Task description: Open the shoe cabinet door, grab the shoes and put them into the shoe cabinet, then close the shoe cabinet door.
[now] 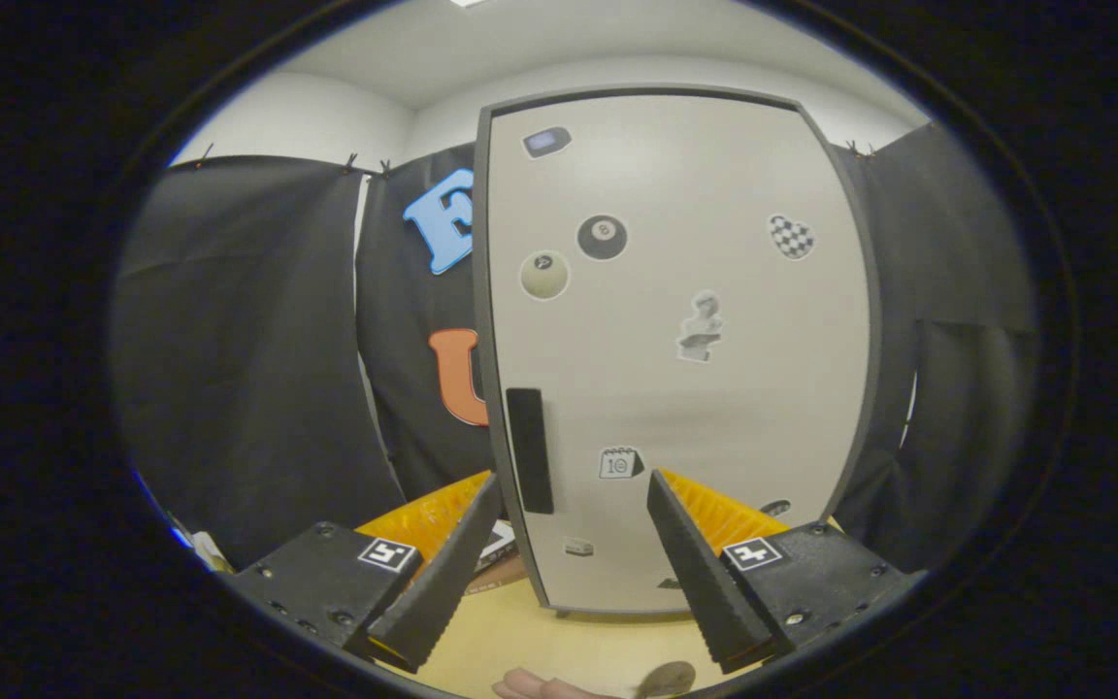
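From the gripper view I'm looking straight at the shoe cabinet (675, 349), standing upright on the pale wooden table (559, 646), and its light grey door (705, 408) sits closed in a dark frame. The gripper (574, 485) is released, its fingers spread wide and holding nothing. The dark vertical handle (530, 449) runs down the door's left edge, and I see it just ahead, inside the gap and close to my left finger (443, 573); I can't tell whether that finger touches the cabinet edge. Stickers are scattered over the door: a black eight-ball (603, 237), a cream ball (544, 275) beside it, a chequered heart (792, 237), a bust figure (702, 327), and a small calendar (619, 463) just beside my right finger (695, 568). Black cloth hangs behind the cabinet on both sides. Down on the table below the fingers, something pinkish and a dark round shape (666, 678) peek in, too cut off for me to tell.
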The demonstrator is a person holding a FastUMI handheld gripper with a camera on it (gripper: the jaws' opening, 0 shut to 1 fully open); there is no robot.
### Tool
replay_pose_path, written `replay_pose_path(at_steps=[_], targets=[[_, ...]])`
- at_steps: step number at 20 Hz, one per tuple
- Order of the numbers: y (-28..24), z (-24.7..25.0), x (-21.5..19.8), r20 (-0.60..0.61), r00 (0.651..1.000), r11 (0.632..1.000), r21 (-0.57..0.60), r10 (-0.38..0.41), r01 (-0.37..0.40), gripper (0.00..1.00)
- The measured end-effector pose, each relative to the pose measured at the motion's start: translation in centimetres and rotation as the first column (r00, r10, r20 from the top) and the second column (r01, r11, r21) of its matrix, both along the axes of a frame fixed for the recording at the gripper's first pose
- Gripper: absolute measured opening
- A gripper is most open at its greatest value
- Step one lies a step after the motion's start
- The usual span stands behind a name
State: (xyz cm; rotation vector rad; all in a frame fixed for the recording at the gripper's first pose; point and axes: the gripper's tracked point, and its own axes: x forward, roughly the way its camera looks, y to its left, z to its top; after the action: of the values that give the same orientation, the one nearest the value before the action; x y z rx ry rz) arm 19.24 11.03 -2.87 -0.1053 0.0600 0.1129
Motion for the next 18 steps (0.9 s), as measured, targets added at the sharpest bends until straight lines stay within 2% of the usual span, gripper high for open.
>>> replay_pose_path(at_steps=[5,9,11,12,13,14,15,16,18], targets=[[3.0,-2.0,6.7,-0.024,1.000,1.000,-0.023,-0.018,0.018,1.00],[3.5,-3.9,10.1,-0.070,0.996,0.999,-0.027,-0.047,0.046,0.87],[3.5,-4.5,11.1,-0.081,0.994,0.997,-0.030,-0.067,0.065,0.78],[3.3,-4.2,11.3,-0.054,0.994,0.996,-0.027,-0.090,0.089,0.68],[3.0,-4.1,11.4,-0.043,0.991,0.992,-0.044,-0.124,0.122,0.63],[2.6,-4.1,11.5,-0.020,0.988,0.986,-0.069,-0.155,0.154,0.51],[2.4,-4.2,11.4,-0.011,0.986,0.983,-0.089,-0.163,0.162,0.48],[2.4,-4.2,11.5,-0.008,0.989,0.984,-0.093,-0.150,0.149,0.39],[2.4,-4.2,11.2,-0.023,0.994,0.992,-0.071,-0.104,0.102,0.31]])
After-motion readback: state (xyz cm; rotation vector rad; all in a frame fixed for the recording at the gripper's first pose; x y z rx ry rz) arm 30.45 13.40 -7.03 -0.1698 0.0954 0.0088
